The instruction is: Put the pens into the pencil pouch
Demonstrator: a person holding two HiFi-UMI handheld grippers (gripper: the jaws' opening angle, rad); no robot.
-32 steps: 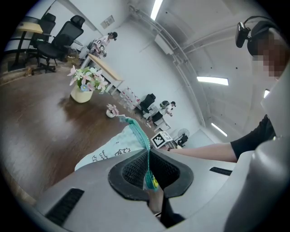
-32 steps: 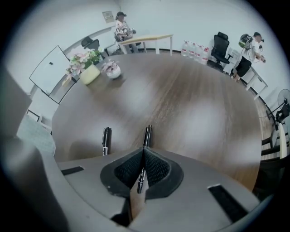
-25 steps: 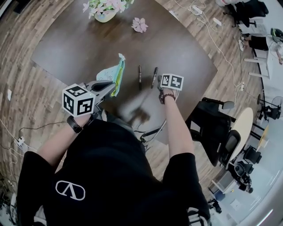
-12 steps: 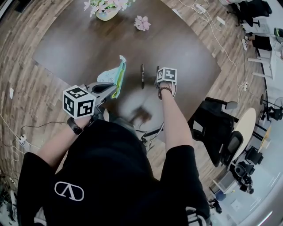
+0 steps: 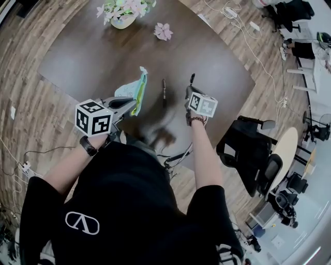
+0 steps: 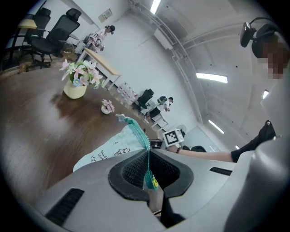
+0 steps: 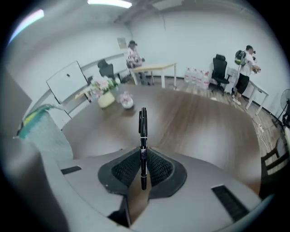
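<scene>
A light pencil pouch (image 5: pixel 133 88) with a teal zipper edge lies on the dark table (image 5: pixel 98 52), its near edge pinched in my left gripper (image 5: pixel 132 102), which is shut on it. The pouch (image 6: pixel 120 147) rises from between the pads in the left gripper view. My right gripper (image 5: pixel 189 92) is lifted off the table and shut on a black pen (image 5: pixel 192 79). That pen (image 7: pixel 143 136) sticks out forward between the pads in the right gripper view. A second black pen (image 5: pixel 164 92) lies on the table between pouch and right gripper.
A vase of flowers (image 5: pixel 123 11) stands at the table's far edge, with a small pink flower (image 5: pixel 163 31) beside it. A black office chair (image 5: pixel 248 150) stands to the right of the table. Cables run across the wooden floor (image 5: pixel 258 57).
My right gripper closed on the right-hand pen and lifted it off the table. The left gripper kept its hold on the pouch and stayed still.
</scene>
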